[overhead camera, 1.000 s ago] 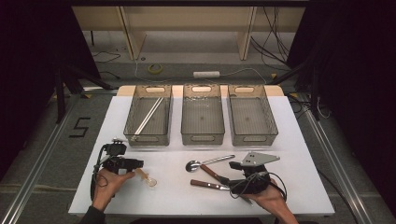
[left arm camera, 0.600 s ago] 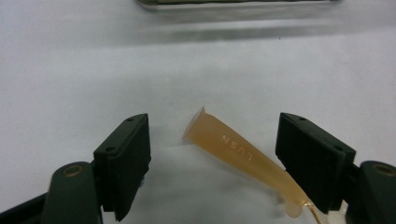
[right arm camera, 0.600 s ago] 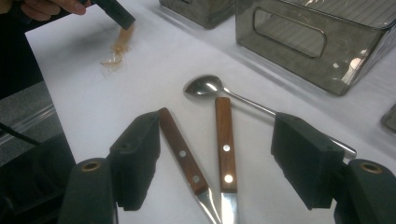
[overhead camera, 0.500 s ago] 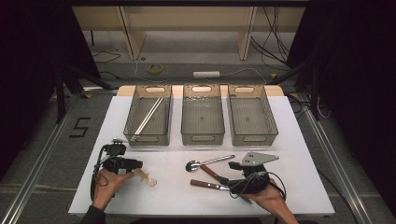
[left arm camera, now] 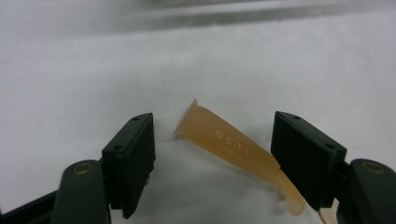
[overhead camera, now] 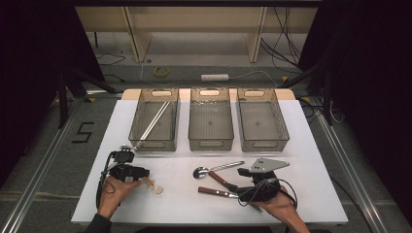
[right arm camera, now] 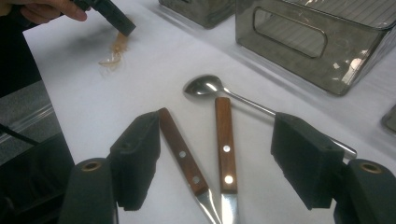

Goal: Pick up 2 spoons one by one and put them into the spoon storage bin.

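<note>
Two wooden-handled knives (right arm camera: 201, 154) with riveted grips lie on the white table (overhead camera: 301, 141) between the right gripper's (right arm camera: 217, 163) wide-open jaws, beside a shiny metal spoon (right arm camera: 205, 88). One translucent amber plastic spoon (left arm camera: 233, 144) lies between the left gripper's (left arm camera: 215, 158) jaws, which have just been closing, one pad touching it; otherwise nothing has shifted.

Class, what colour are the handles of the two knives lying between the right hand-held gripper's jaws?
Reddish-brown wood with silver rivets on the knife handles, clearest in the right gripper view.
</note>
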`<state>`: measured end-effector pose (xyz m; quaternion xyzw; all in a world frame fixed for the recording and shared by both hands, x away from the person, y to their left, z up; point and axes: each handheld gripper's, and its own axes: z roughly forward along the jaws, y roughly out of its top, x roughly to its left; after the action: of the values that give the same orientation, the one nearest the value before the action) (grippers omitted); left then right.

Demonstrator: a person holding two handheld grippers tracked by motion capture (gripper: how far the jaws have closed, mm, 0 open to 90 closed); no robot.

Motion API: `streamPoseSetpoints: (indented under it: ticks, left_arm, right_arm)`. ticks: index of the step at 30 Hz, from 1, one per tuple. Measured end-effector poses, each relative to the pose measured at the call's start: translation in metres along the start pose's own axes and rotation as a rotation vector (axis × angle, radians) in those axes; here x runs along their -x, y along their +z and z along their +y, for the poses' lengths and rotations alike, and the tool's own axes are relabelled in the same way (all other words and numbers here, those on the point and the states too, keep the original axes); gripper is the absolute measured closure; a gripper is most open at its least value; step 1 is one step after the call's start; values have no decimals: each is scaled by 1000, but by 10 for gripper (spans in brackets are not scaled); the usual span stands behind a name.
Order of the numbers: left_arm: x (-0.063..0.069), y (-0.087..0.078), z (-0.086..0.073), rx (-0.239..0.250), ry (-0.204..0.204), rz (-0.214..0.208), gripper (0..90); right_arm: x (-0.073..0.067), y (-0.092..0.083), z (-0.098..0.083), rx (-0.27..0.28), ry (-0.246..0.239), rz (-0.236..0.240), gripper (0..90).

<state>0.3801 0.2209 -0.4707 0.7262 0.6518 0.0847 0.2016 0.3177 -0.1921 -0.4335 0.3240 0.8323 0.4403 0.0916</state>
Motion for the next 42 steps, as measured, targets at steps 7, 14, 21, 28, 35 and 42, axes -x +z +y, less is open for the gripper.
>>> streamPoseSetpoints:
  ticks: [7, 14, 21, 28, 35, 42]
  left_arm:
    - [2, -1, -2, -15, 1, 5, 309]
    - [6, -3, -6, -24, 25, 11, 364]
    - [7, -3, -7, -23, 59, 29, 424]
    - [6, -4, -7, -15, 71, 51, 544]
    - [6, -4, -7, -5, 62, 59, 631]
    - [6, -4, -7, 2, 60, 60, 694]
  right_arm:
    - [1, 0, 0, -3, -4, -2, 341]
    - [0, 0, 0, -6, -8, -5, 346]
    - [0, 0, 0, -5, -8, -8, 349]
    - [-1, 1, 1, -6, -14, -6, 351]
    - [0, 0, 1, -7, -11, -7, 352]
    - [0, 1, 1, -8, -13, -6, 353]
